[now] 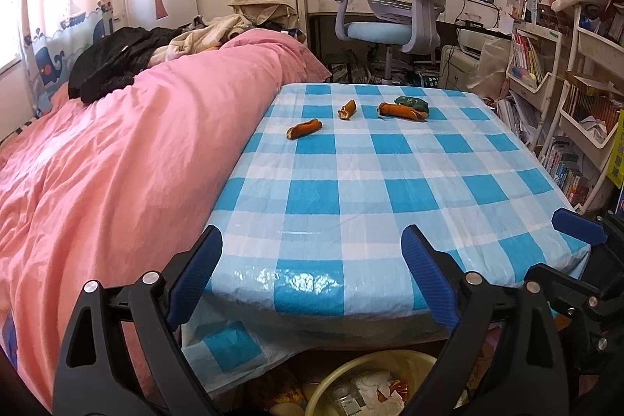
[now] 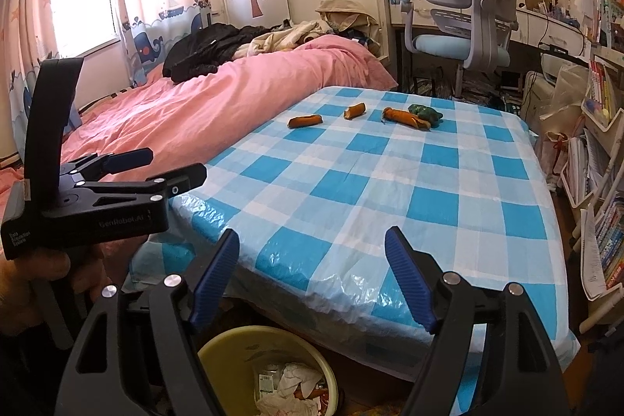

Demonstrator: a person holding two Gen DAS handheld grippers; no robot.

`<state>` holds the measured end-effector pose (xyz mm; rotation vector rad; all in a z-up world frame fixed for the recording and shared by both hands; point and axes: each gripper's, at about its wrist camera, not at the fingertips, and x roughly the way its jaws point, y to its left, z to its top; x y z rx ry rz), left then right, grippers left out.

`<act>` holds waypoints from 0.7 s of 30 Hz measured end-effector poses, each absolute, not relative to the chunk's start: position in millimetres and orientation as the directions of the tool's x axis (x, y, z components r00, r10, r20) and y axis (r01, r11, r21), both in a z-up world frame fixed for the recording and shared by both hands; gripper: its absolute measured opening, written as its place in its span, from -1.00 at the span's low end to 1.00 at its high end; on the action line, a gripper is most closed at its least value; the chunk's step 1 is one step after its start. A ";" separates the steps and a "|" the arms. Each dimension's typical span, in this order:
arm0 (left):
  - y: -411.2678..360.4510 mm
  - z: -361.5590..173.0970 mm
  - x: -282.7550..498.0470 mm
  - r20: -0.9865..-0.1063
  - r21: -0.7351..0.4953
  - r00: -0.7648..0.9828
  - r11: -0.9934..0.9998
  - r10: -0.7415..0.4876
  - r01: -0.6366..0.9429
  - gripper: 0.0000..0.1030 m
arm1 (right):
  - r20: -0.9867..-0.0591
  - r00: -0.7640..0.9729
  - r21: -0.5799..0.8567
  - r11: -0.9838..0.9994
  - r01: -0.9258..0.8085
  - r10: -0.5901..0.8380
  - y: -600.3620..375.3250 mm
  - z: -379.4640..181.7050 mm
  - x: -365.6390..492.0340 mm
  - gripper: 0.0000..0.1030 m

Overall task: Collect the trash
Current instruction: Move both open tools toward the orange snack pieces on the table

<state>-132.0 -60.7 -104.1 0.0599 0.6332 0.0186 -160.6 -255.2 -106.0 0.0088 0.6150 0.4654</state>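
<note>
Both tools hang over the near edge of the table (image 1: pixel 351 182), tipped downward and aimed across the checked cloth. Left tool (image 1: pixel 312 275) first: its blue-padded fingers (image 1: pixel 195 275) stand well apart, nothing between them, nothing touched, just the shiny front hem of the cloth showing through the gap. From the right wrist view you can see that same left tool (image 2: pixel 156 166) side-on at the left, a hand (image 2: pixel 35 279) wrapped around its grip underneath, black body level with the table's corner. Right tool (image 2: pixel 312 283) matches it: fingers (image 2: pixel 405 275) spread wide, empty, hovering above the front edge, clear of the cloth.

Now the trash. Three orange-brown peel scraps lie in a loose row at the far end of the table: one (image 1: pixel 304 128) on the left, a shorter one (image 1: pixel 347 109) in the middle, and a longer one (image 1: pixel 401 111) on the right, lying against a dark green lump (image 1: pixel 411 103). All sit well away from both tools.

Down below, under the table's front edge, a yellowish bin (image 2: pixel 269 369) sits on the floor, crumpled paper and wrappers already inside. Pink bedding (image 1: pixel 117 162) runs along the table's left side.
</note>
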 end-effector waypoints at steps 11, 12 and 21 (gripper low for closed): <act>-54.8 -88.8 -97.5 -0.572 0.107 0.818 0.994 0.053 0.011 0.76 | -0.559 0.712 0.083 0.883 -0.461 0.424 -245.9 -94.0 -125.7 0.44; -54.2 -87.7 -92.7 -0.574 0.107 0.817 0.994 0.051 0.014 0.76 | -0.562 0.709 0.083 0.882 -0.464 0.426 -245.6 -93.3 -121.2 0.44; -47.9 -88.6 -28.9 -0.612 0.143 0.790 0.988 0.040 0.062 0.76 | -0.607 0.680 0.049 0.874 -0.484 0.411 -245.1 -91.5 -77.2 0.44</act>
